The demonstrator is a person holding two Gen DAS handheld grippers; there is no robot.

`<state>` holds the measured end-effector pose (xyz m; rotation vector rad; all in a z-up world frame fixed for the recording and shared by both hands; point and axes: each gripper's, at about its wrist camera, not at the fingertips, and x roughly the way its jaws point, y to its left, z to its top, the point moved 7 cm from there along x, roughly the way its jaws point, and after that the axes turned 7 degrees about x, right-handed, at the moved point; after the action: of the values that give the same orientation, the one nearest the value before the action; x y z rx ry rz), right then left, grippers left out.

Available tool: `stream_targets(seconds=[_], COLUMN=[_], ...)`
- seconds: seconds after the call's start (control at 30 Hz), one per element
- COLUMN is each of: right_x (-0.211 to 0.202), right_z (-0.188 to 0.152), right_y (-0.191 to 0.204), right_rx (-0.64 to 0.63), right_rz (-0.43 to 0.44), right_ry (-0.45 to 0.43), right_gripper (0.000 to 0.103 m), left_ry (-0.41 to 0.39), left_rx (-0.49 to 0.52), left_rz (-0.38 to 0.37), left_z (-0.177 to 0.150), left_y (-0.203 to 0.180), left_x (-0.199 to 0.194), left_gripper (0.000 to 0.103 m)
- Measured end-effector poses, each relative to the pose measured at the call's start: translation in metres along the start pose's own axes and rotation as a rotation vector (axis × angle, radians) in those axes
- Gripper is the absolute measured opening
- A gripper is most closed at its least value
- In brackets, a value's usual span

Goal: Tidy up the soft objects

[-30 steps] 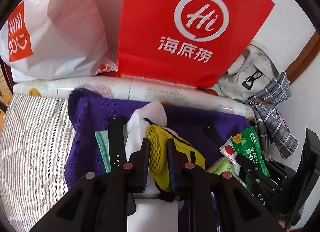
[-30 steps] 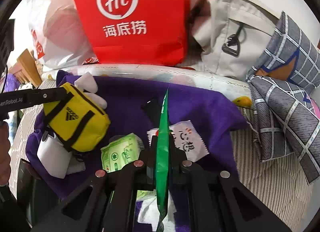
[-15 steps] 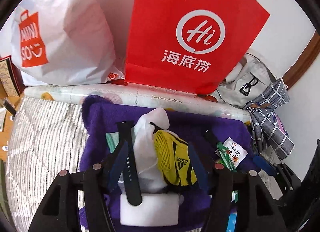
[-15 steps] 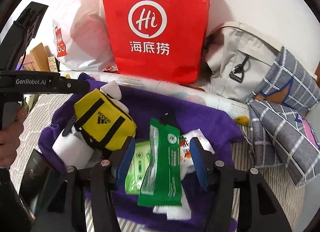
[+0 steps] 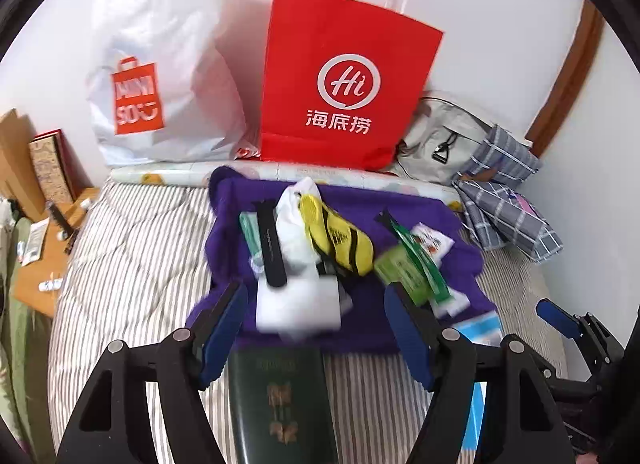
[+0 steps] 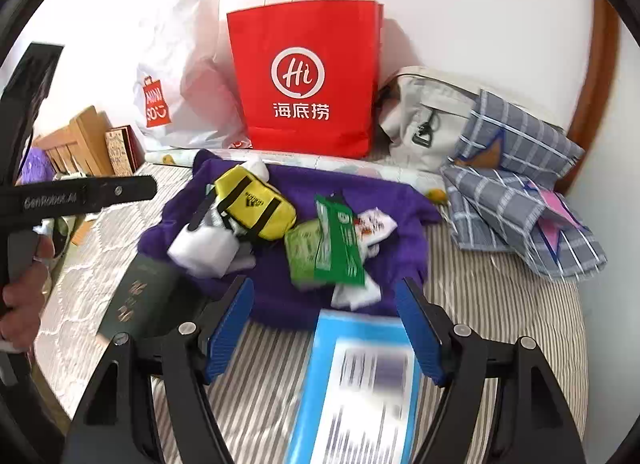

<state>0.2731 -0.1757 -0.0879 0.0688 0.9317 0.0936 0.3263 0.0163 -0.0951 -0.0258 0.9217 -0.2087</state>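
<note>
Both grippers, left gripper (image 5: pixel 316 318) and right gripper (image 6: pixel 326 314), hang wide open and empty above the purple cloth (image 6: pixel 352 192) piled with the yellow pouch (image 6: pixel 256 206) and green packets (image 6: pixel 334 240); between picks, the next move probably needs one soft item chosen.

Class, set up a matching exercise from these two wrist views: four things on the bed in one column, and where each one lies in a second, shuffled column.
Things
1. yellow pouch
2. red bag
3. green booklet
4. checked cloth

Places
A. standing at the wall, behind the purple cloth
B. on the striped cover, at the purple cloth's near left corner
C. on the purple cloth, over white items
D. right of the purple cloth, beside the grey backpack

Pairs: 1-C, 2-A, 3-B, 4-D
</note>
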Motion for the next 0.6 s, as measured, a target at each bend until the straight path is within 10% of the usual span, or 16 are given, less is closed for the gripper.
stream_targets(seconds=[0.6], right_x=[-0.121], right_z=[-0.088], right_y=[-0.014], right_rx=[0.106], right_rz=[-0.044], right_ry=[-0.039], right_gripper=[0.103], left_ry=[-0.046], left_rx=[0.058], left_rz=[0.090], left_z=[-0.107], left_y=[-0.047], left_x=[-0.115], left_gripper=[0.093])
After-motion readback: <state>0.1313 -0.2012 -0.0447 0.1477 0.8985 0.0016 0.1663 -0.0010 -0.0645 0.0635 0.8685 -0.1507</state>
